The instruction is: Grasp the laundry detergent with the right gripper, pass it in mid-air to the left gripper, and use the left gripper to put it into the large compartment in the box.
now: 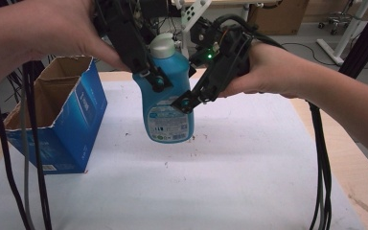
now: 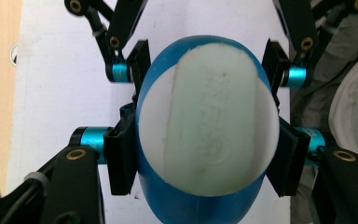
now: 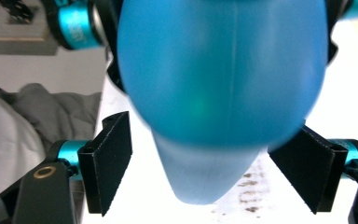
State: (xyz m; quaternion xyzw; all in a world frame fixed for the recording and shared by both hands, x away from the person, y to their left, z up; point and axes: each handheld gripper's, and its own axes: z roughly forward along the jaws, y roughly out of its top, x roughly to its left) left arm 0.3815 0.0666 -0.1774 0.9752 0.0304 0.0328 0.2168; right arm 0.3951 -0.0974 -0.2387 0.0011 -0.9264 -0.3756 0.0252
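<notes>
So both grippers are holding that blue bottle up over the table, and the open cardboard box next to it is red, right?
Not quite: the box is blue, as the high view shows. The rest holds: the left gripper and the right gripper both hold the blue bottle over the white-covered table.

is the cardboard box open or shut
Open: the blue cardboard box has its top flaps up and its brown inside shows in the high view. Contents cannot be told.
</notes>
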